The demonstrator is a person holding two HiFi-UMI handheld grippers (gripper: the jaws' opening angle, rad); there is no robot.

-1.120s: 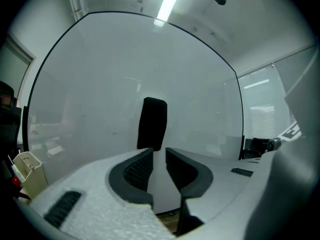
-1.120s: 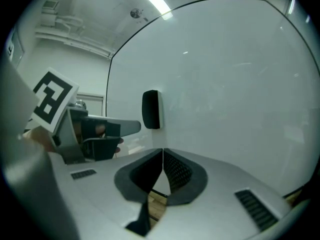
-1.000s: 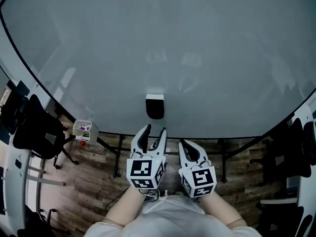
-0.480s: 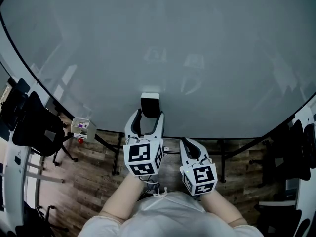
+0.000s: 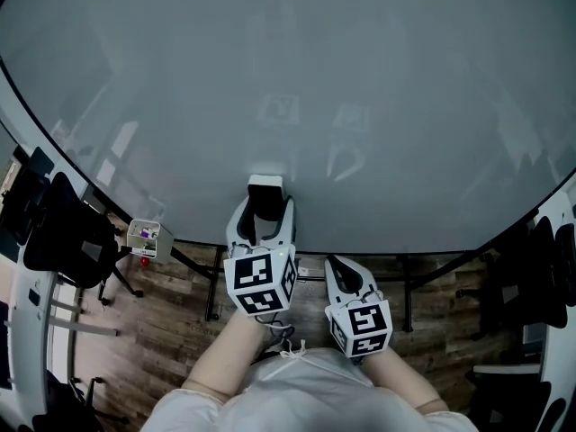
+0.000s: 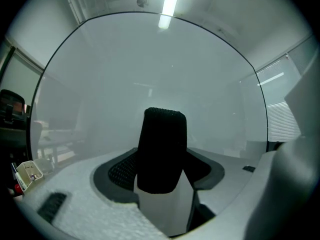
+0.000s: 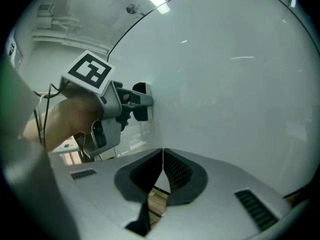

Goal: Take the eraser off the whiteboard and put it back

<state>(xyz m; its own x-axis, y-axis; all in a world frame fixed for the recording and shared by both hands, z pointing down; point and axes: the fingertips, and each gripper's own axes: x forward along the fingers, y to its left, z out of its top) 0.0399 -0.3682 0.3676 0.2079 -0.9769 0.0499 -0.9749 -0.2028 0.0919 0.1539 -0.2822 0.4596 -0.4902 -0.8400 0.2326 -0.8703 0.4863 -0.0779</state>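
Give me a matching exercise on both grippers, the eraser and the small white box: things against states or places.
1 left gripper
2 right gripper
3 eraser
4 small white box

A jaws together, empty
B on the whiteboard, between two jaws
C jaws apart
D far left, near a black chair

Pairs: 1-C, 2-A, 3-B, 4-D. The left gripper's jaws have just been opening, the eraser between them.

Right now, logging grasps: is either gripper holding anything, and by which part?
Nothing is held. The jaws of the left gripper have just been opening and straddle the eraser without clamping it; the right gripper is shut and empty.
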